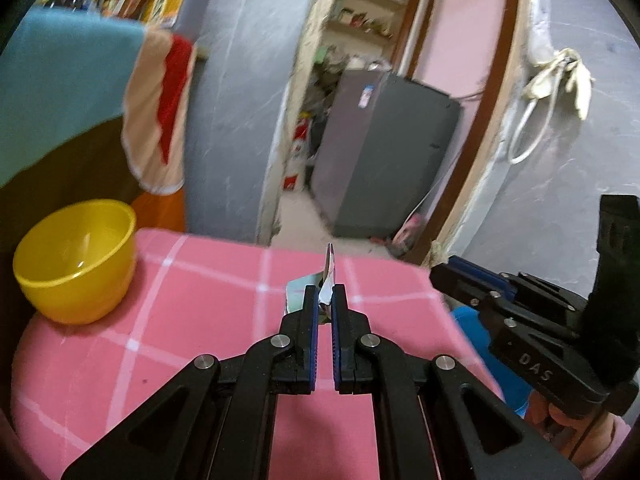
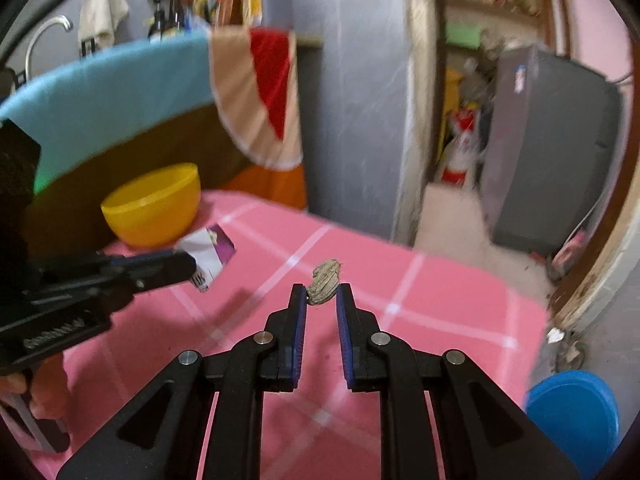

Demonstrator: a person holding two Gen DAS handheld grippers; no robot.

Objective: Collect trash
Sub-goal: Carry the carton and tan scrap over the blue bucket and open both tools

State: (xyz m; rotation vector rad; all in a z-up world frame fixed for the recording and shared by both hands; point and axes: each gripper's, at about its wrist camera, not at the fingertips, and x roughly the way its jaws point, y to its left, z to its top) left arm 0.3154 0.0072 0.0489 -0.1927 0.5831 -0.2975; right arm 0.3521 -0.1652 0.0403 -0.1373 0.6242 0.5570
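Pink checked cloth [image 1: 200, 320] covers the table, and everything here is best placed against the yellow plastic bowl [image 1: 76, 256] standing at its far left corner. Right of the bowl, over the middle of the cloth, the left gripper [image 1: 326, 294] is clamped on a crumpled wrapper [image 1: 329, 276] (silvery inside, with a green and white printed face), which stands up edge-on between the blue pads and pokes out past the fingertips. From the right wrist camera the same wrapper shows white and purple, just beside the bowl's near side, held at the tip of the left gripper and apart from the bowl. Farther right of the bowl, the right gripper [image 2: 322, 294] is closed on a small grey-brown crumpled wad [image 2: 325, 282], pinched at the very tips of the fingers so that most of it sticks out in front; whether it touches the cloth cannot be told. A person's hand [image 2: 44, 396] holds the left gripper's handle at the near left edge of the table. Well to the right of the bowl, beyond the table's near right corner, a blue bucket [image 2: 572, 412] sits low on the floor. Behind the bowl hang a blue towel [image 1: 68, 80] and a beige and red cloth [image 1: 160, 108].
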